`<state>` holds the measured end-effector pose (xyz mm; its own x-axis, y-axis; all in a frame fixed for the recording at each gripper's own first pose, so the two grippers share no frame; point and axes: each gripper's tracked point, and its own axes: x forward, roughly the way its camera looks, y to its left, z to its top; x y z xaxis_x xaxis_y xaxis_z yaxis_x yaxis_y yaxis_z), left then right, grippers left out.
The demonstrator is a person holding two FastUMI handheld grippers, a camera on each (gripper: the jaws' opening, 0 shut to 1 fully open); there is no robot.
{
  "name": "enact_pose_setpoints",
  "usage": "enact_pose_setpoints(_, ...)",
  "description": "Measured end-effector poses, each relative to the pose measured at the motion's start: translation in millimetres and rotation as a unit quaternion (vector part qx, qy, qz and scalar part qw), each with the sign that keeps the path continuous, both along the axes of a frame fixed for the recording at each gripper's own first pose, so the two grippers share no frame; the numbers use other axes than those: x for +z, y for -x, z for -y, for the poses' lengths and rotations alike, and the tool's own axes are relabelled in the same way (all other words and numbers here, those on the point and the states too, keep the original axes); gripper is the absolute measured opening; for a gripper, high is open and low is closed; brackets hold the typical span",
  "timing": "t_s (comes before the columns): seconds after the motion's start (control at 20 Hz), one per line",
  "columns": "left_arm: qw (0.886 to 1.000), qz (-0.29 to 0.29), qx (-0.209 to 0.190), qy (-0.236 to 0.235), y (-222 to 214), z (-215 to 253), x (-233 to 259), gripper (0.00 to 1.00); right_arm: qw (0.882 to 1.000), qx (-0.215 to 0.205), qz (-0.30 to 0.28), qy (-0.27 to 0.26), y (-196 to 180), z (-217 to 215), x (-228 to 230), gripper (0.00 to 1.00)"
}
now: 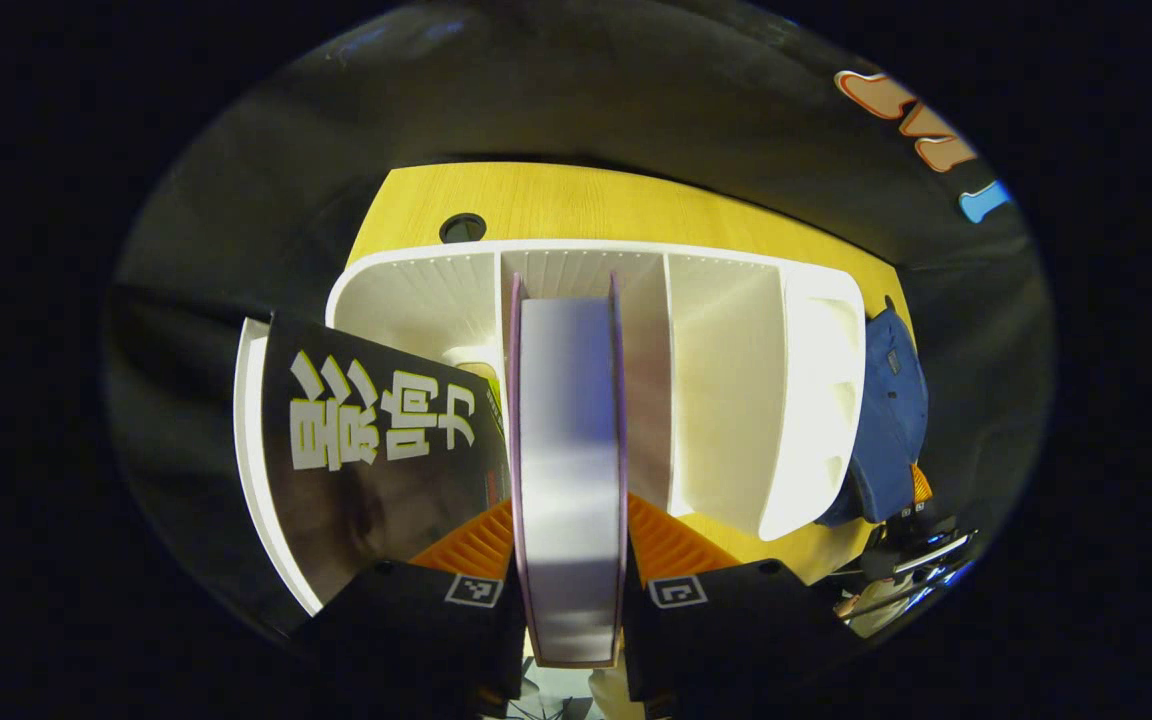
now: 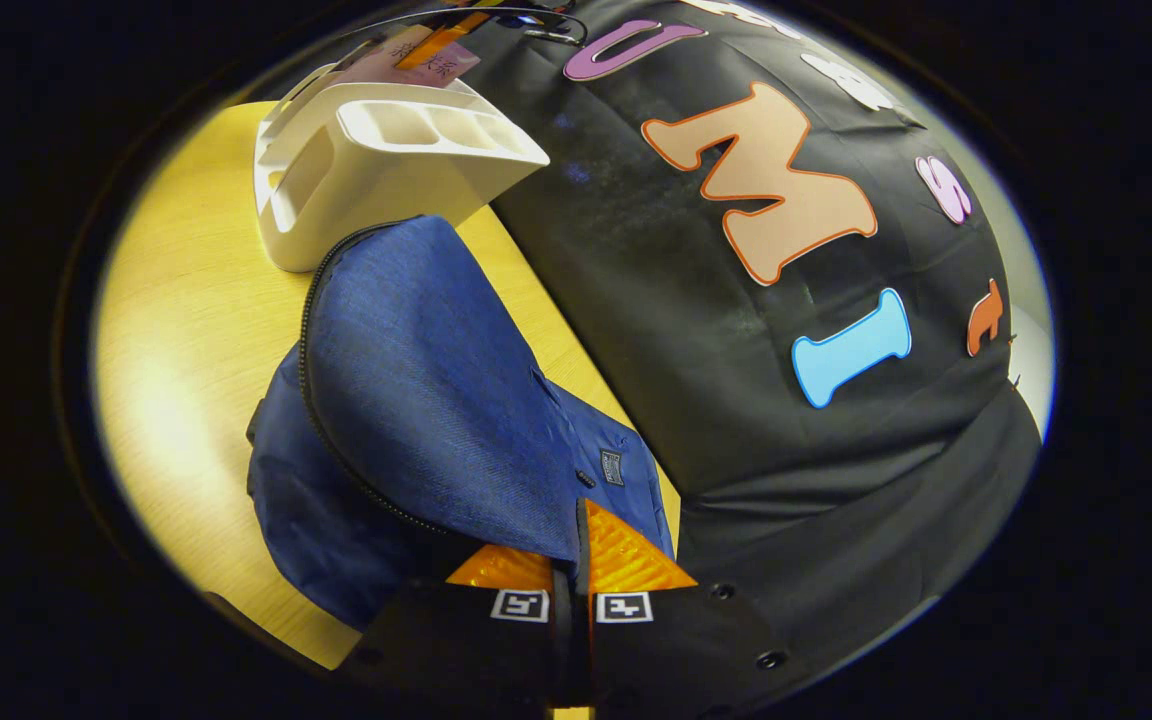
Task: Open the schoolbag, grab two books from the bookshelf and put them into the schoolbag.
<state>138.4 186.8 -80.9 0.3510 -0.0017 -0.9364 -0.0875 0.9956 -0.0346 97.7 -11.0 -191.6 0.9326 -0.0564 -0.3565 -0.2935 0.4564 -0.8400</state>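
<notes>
A: Start at the left gripper [image 1: 572, 590]. What is it doing?

B: Its two fingers are clamped on a book [image 1: 570, 470], one on each cover, with the page edge facing the camera. The book stands upright in a slot of the white bookshelf [image 1: 726, 400], so I judge the step in hand is drawing a book out.

A: And the right gripper [image 2: 572, 580]?

B: Its fingers are pressed together on a fold of the blue schoolbag [image 2: 426, 400], at the flap. The zip line curves along the flap's edge and looks parted, and the flap seems to be lifted, though the inside of the bag is hidden.

A: What does the next move call for?

B: Probably a straight pull toward the camera, keeping the book level between the dividers, then a swing over to the schoolbag just beside the bookshelf's end.

A: Any edges to mind?

B: A black book [image 1: 376, 450] leans just beside the held one on the left, and a divider stands close on the right. The yellow table [image 2: 186, 330] lies bare in front of the schoolbag, so there is room on that side; the booth's wall is close behind.
</notes>
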Motion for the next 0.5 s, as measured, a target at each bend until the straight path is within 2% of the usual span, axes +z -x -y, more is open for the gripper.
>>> enact_pose_setpoints(0.25,0.998,-0.036,0.052,-0.022,14.0,-3.0,-0.6,0.36,1.0,-0.003,0.0,0.0,2.6,-0.8,0.6,0.04)
enact_pose_setpoints(0.35,0.996,-0.039,0.073,-0.024,16.8,-2.3,0.2,0.36,1.0,-0.003,0.0,-0.001,2.8,-0.8,1.0,0.01)
enact_pose_setpoints(0.45,0.995,-0.039,0.086,-0.028,23.1,-1.7,5.2,0.33,1.0,-0.006,0.0,-0.003,4.0,1.3,2.0,0.04)
enact_pose_setpoints(0.5,0.995,-0.041,0.089,-0.029,28.3,-0.6,8.7,0.36,1.0,-0.007,0.0,-0.005,4.3,0.8,2.9,0.04)
